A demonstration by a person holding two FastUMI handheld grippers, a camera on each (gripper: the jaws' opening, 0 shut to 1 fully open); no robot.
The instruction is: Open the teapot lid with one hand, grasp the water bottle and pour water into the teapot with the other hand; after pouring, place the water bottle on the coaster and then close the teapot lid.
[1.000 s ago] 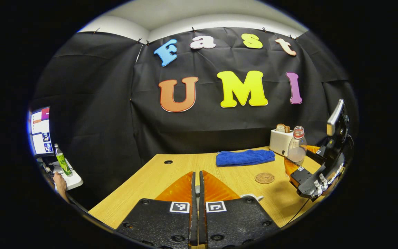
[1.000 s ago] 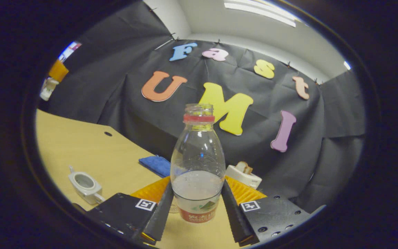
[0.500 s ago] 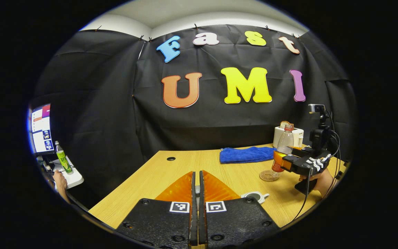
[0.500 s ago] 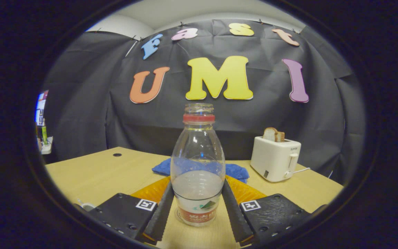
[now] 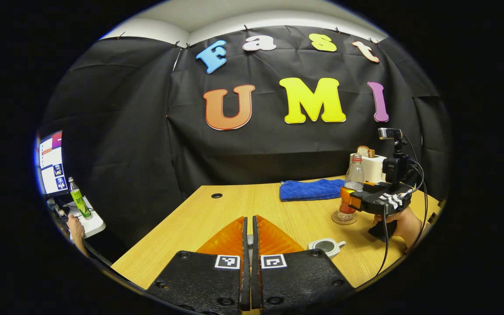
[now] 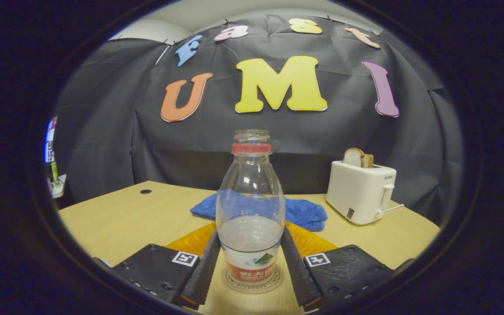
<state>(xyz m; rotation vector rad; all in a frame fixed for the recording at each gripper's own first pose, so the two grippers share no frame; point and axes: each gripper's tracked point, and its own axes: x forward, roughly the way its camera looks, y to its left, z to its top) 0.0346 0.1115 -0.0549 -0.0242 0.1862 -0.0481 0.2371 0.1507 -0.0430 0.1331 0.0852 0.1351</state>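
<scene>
A clear water bottle (image 6: pixel 250 210) with a red neck ring and no cap, part full, stands upright over the round coaster (image 6: pixel 252 280). My right gripper (image 6: pixel 250 234) is shut on its lower body. The left gripper view has the same bottle (image 5: pixel 354 181) on the coaster (image 5: pixel 344 217), with the right gripper (image 5: pixel 351 200) and the hand (image 5: pixel 403 223) holding it. The small white teapot (image 5: pixel 327 246) stands lidless to the right of my left gripper (image 5: pixel 248 227). The left gripper is shut, with a small pale bit of the lid pinched between its fingers.
A blue towel (image 5: pixel 311 189) lies at the back of the wooden table (image 5: pixel 217 218). A white toaster (image 6: pixel 361 190) holding bread stands at the back right. Left of the table are a monitor (image 5: pixel 51 164), a green bottle (image 5: pixel 78 201) and a person's hand (image 5: pixel 75 227).
The right gripper levelled out and carried the bottle down onto the coaster, still shut on it. The left gripper stayed shut and hardly moved.
</scene>
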